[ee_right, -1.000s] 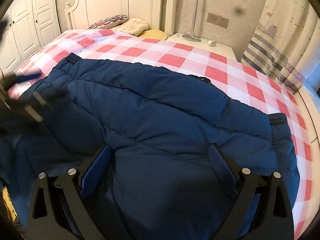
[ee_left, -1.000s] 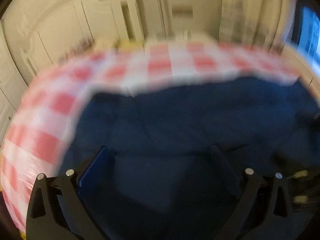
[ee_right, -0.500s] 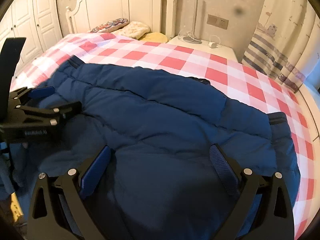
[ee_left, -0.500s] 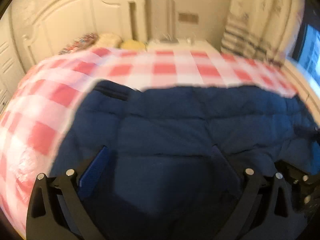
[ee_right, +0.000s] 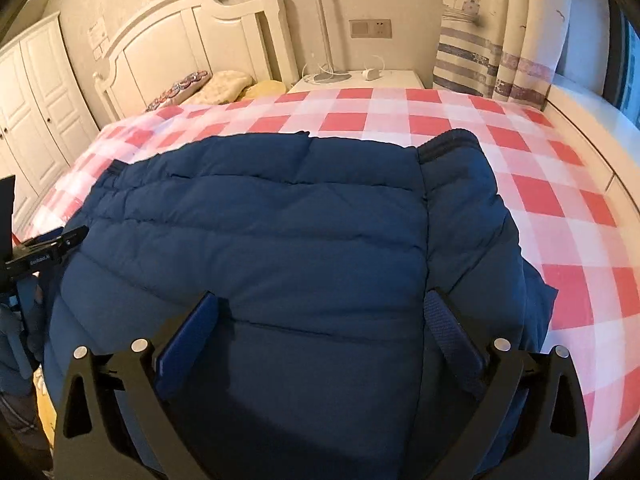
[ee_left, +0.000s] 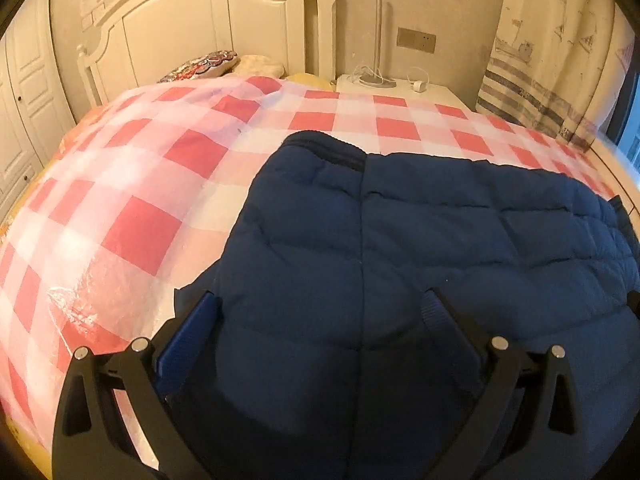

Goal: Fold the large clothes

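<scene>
A large navy quilted down jacket (ee_left: 420,248) lies spread on the red and white checked bed cover (ee_left: 132,184). It also shows in the right wrist view (ee_right: 280,232). My left gripper (ee_left: 320,312) is open and empty, hovering over the jacket's left part near its edge. My right gripper (ee_right: 320,312) is open and empty over the jacket's right part. The left gripper's tip shows at the left edge of the right wrist view (ee_right: 48,246). Dark ribbed trim (ee_right: 448,142) marks the jacket's far right corner.
A white headboard (ee_left: 208,28) and pillows (ee_left: 216,64) stand at the far end. A white nightstand (ee_right: 360,80) with a lamp pole and cables is behind the bed. A striped curtain (ee_right: 500,28) hangs at the right. White wardrobe doors (ee_right: 36,104) are at the left.
Both grippers have swung: the left view turned left toward the jacket's left edge, the right view turned right. The left gripper has moved out toward the right view's left edge. Both stay open.
</scene>
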Available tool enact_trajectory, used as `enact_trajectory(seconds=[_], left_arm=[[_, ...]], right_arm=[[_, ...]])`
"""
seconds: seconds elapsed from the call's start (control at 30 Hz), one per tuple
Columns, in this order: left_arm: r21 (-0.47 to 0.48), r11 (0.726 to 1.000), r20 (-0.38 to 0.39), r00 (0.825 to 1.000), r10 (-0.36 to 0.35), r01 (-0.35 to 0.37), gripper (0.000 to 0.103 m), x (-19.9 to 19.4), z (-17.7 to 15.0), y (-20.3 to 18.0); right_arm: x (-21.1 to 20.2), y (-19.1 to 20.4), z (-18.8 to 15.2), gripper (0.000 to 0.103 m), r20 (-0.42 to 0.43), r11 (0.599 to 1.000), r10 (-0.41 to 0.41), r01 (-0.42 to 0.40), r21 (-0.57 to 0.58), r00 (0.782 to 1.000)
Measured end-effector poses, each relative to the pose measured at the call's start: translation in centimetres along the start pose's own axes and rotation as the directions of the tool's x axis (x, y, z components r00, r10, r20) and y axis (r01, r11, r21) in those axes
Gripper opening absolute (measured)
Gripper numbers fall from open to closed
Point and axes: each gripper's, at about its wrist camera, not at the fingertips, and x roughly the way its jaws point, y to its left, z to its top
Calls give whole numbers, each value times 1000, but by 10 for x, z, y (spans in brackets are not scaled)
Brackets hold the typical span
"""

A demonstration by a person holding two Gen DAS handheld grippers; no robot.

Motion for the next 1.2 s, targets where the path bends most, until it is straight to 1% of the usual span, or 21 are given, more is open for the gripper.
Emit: enact_trajectory(seconds=[0.03, 0.13, 0.2, 0.23, 0.27, 0.3, 0.37, 0.4, 0.47, 0.53, 0.57, 0.63, 0.67, 0.7, 0.77, 0.83, 0.87, 0.9, 0.93, 1.03, 1.2], left_arm=[[-18, 1000, 3, 1000, -19, 19, 101, -2, 0, 4], [-72, 997, 62, 998, 26, -22, 101, -24, -7, 19], [-74, 997, 66, 998, 15, -10, 101, -31, -14, 28], [-66, 997, 55, 998, 31, -28, 101, -29, -18, 30], [-63, 998, 47, 998, 30, -27, 101, -26, -21, 31], [-71, 997, 45, 999, 10, -6, 101, -23, -24, 33], [-79, 997, 44, 999, 1, 3, 101, -21, -25, 34], [-75, 997, 40, 999, 5, -2, 101, -20, -24, 33], [-74, 997, 41, 999, 18, -15, 101, -22, -23, 33], [-90, 993, 72, 994, 80, -73, 100, -37, -26, 32], [-97, 992, 92, 992, 85, -76, 100, -45, -28, 30], [-97, 995, 141, 989, 34, -20, 100, -71, -34, 20], [-85, 996, 157, 988, 17, -4, 100, -79, -37, 14], [-43, 999, 180, 984, -5, 13, 101, -90, -42, -1], [59, 998, 191, 981, -27, 16, 101, -97, -54, -32], [155, 987, 140, 989, -55, 32, 101, -84, -68, -62], [185, 983, 97, 995, -28, 10, 101, -67, -78, -76], [179, 984, 133, 991, -8, -16, 101, -62, -85, -78], [178, 984, 169, 986, -7, -24, 101, -63, -90, -79], [197, 980, 148, 989, -24, -6, 101, -63, -90, -76], [200, 980, 131, 990, -42, 15, 101, -68, -90, -72]], right_arm=[[-4, 0, -1, 98, 6, 1000, -6, 6, 9, 1000], [-32, -1, -7, 98, 61, 998, -66, 65, 15, 996], [-44, -4, -15, 98, 72, 997, -72, 72, -5, 995], [-44, -7, -21, 98, 61, 997, -81, 82, -7, 995], [-38, -11, -28, 99, 42, 997, -81, 82, -6, 996], [-31, -15, -35, 99, 41, 999, -54, 54, 5, 998], [-28, -21, -40, 99, 73, 1000, -23, 21, 24, 997], [-29, -21, -39, 99, 64, 999, -25, 23, 26, 998], [-31, -18, -37, 98, 53, 998, -56, 55, 17, 997], [-45, -8, -38, 98, 73, 992, -126, 125, 18, 989], [-51, -1, -38, 98, 87, 993, -117, 116, 15, 989], [-71, 19, -42, 98, 140, 997, -66, 72, -36, 988], [-78, 34, -44, 98, 157, 994, -57, 71, -82, 986], [-80, 49, -47, 98, 153, 988, -43, 65, -138, 987], [-75, 74, -56, 98, 135, 972, -19, 50, -231, 991], [-50, 94, -68, 98, 73, 954, -11, 32, -299, 997], [-38, 97, -74, 99, 62, 955, -27, 45, -295, 998], [-34, 97, -80, 99, 109, 957, -30, 60, -285, 994], [-32, 97, -83, 99, 126, 954, -25, 61, -292, 992], [-31, 92, -85, 99, 119, 953, 5, 31, -303, 993], [-33, 95, -84, 99, 96, 951, -6, 35, -307, 995]])
